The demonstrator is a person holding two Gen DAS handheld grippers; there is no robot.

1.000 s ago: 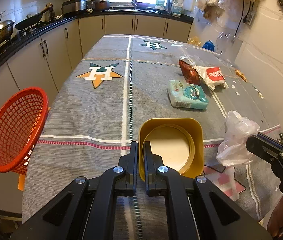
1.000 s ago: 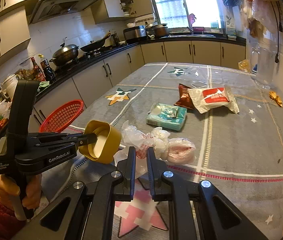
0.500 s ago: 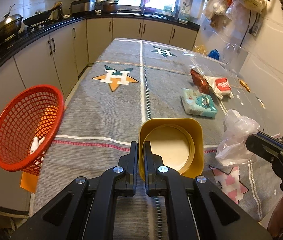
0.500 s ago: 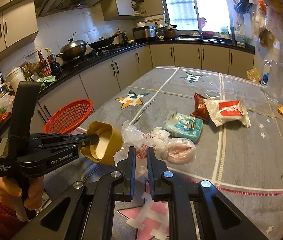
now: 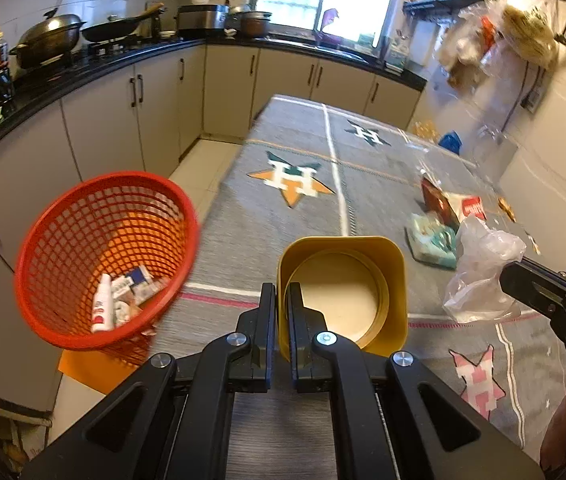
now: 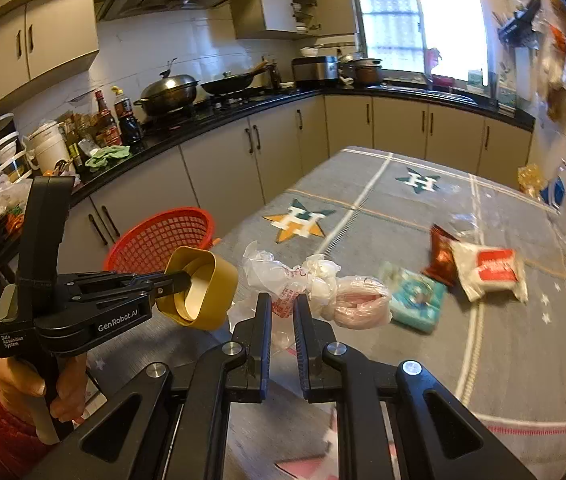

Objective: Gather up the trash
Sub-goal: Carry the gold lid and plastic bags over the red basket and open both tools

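Both grippers are clamped on trash: the left gripper (image 5: 281, 312), at lower centre of its view, pinches the rim of a yellow cup (image 5: 343, 292), with the red basket (image 5: 63, 320) at lower left beside the table (image 5: 267, 232). At the right edge, the right gripper (image 6: 283, 308) pinches a crumpled plastic bag (image 5: 483, 276).

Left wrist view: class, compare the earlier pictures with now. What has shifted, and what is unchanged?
The red basket has drawn nearer and now shows the trash inside; both hand-held grippers have swung toward it. Unchanged: the left hand-held gripper stays clamped on the yellow cup, the right hand-held gripper on the crumpled plastic bag; the packets still lie on the table.
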